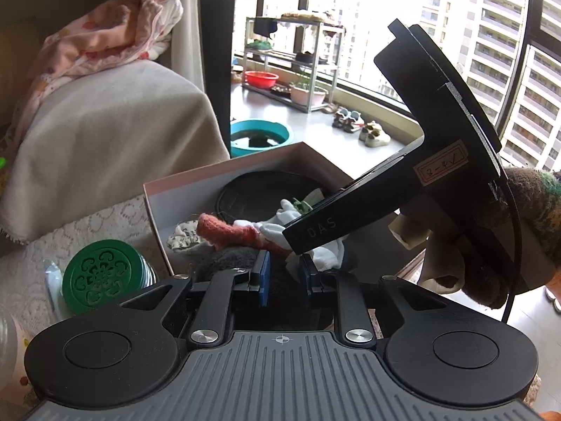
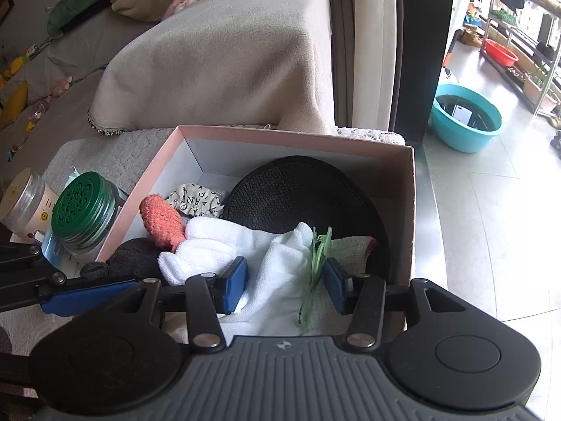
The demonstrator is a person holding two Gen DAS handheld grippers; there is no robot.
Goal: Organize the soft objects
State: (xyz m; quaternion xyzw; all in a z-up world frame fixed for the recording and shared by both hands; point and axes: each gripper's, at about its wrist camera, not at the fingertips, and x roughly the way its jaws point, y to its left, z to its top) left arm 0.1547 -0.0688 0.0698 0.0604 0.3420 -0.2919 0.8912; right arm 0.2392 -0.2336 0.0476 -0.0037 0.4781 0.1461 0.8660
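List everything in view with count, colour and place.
pink cardboard box: one, pink, on lace cover
black round pad: one, black, box back
white towelling cloth: one heap, white, box front
orange knitted sock: one, orange, box left
grey fuzzy sock: one, grey, box's near-left corner
letter-printed cloth: one, cream, behind orange sock
green hair clip: one, green, on white cloth
green-lidded glass jar: one, clear, left of box
teal plastic basin: one, teal, floor right
left gripper: one, black, beside grey sock
right gripper: one, black, open above white cloth
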